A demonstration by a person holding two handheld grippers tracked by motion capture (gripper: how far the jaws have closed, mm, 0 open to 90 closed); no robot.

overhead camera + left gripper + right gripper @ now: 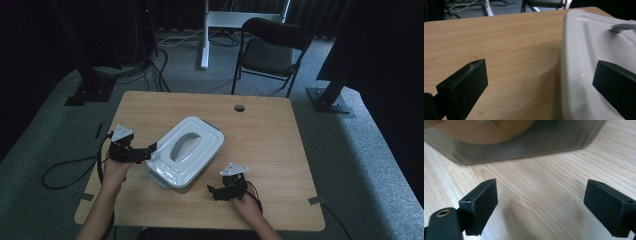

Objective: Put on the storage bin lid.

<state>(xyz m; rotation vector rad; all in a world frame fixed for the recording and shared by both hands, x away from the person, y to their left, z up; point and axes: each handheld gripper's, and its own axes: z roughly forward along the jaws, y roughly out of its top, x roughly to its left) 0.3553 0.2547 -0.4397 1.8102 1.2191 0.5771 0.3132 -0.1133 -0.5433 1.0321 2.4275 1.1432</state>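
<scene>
- I see the white rectangular plastic lid with a grey arched handle (186, 149) sitting on a clear plastic container (161, 176) near the middle of the light wooden counter (260, 135), turned diagonally, its long axis running from about 7 o'clock to 1 o'clock.
- My left tongs (150, 149) sit at 9 o'clock of the lid, just beside its near-left edge, jaws spread wide with nothing clamped.
- In the left gripper view, those left tongs (540, 80) straddle the lid's rim (574, 62): one jaw hangs over bare wood, the other over the white top. I cannot tell whether either jaw touches it.
- My right tongs (214, 191) rest low at 5 o'clock of the container, near its closest corner but apart from it.
- In the right gripper view, the right tongs (541, 202) stand wide open over bare counter, and the container's clear wall (524, 145) lies ahead at 12 o'clock with a gap of wood between.
- A black folding chair (272, 50) stands on the grey carpet at 12 o'clock, beyond the counter.
</scene>
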